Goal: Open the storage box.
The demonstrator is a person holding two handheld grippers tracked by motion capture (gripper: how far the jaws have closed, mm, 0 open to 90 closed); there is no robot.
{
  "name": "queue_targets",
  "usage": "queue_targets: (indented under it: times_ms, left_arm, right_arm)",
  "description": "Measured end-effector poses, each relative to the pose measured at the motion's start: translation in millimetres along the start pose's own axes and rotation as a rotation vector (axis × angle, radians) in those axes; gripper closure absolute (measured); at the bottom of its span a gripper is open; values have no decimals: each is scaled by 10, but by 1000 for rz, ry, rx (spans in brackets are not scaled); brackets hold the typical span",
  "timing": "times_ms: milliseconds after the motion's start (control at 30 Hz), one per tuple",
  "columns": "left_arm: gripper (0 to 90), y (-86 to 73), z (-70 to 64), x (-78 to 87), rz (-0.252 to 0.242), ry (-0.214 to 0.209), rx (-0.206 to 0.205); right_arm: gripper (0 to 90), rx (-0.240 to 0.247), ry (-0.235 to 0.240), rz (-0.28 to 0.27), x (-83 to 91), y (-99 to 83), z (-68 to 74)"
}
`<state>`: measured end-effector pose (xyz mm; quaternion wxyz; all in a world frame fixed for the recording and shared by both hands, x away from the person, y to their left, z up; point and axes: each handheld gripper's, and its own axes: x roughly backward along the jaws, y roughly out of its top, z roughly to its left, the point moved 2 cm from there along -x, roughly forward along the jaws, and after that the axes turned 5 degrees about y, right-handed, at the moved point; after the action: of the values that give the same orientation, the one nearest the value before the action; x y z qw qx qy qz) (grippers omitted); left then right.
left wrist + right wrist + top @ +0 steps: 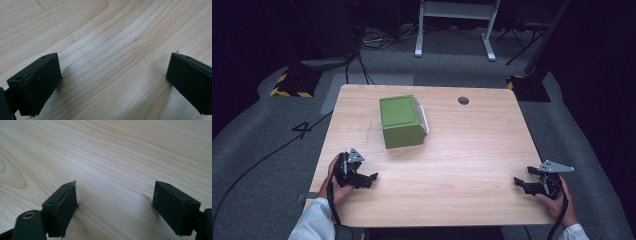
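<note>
A green box (401, 121) with a white part along its right side stands on the wooden table (462, 145), left of centre and toward the back. My left gripper (371, 179) rests near the table's front left, held in a hand, jaws pointing right. It is open, with bare wood between its fingers (37, 82). My right gripper (521, 181) rests near the front right edge, jaws pointing left. It too is open, and its fingers (62, 207) stand wide apart over bare wood. Both grippers are well short of the box.
A dark round hole (463, 100) sits in the table top at the back right. Around the table lies grey carpet with cables (272, 150), stand bases with yellow-black tape (292, 85), and a white frame (457, 25) at the back.
</note>
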<state>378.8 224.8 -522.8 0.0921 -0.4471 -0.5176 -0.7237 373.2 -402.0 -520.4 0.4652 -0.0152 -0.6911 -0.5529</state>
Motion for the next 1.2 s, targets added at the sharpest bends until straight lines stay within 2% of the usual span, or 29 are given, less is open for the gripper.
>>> queue_targets:
  times_ms: [167, 333, 500, 667, 800, 900, 967, 1133, 1200]
  left_arm:
    - [1, -10, -18, 9, 2, 0, 11]
    - [0, -20, -24, 19, 3, -7, 2]
    - [1, -43, -44, 40, -2, -33, -30]
    - [1, -42, -46, 39, -2, -33, -29]
    - [1, -40, -50, 38, -2, -31, -26]
    - [1, -39, -51, 37, -2, -30, -25]
    - [1, -39, -52, 37, -2, -30, -24]
    - [1, -39, -51, 37, -2, -30, -24]
    - [1, -39, -51, 37, -2, -30, -25]
  right_arm:
    - [192, 1, 2, 2, -6, 4, -6]
    - [186, -3, -2, 4, -10, 8, -9]
    - [162, -15, -14, 6, -27, 22, -19]
    - [153, -15, -12, 12, -47, 41, -22]
    - [152, 17, 10, 50, -60, 92, -24]
    - [159, 26, 16, 103, -79, 160, -26]
    - [171, 30, 33, 110, -98, 188, -20]
    - [197, 49, 0, 60, -136, 278, -20]
    - [215, 71, 17, 47, -133, 332, 1]
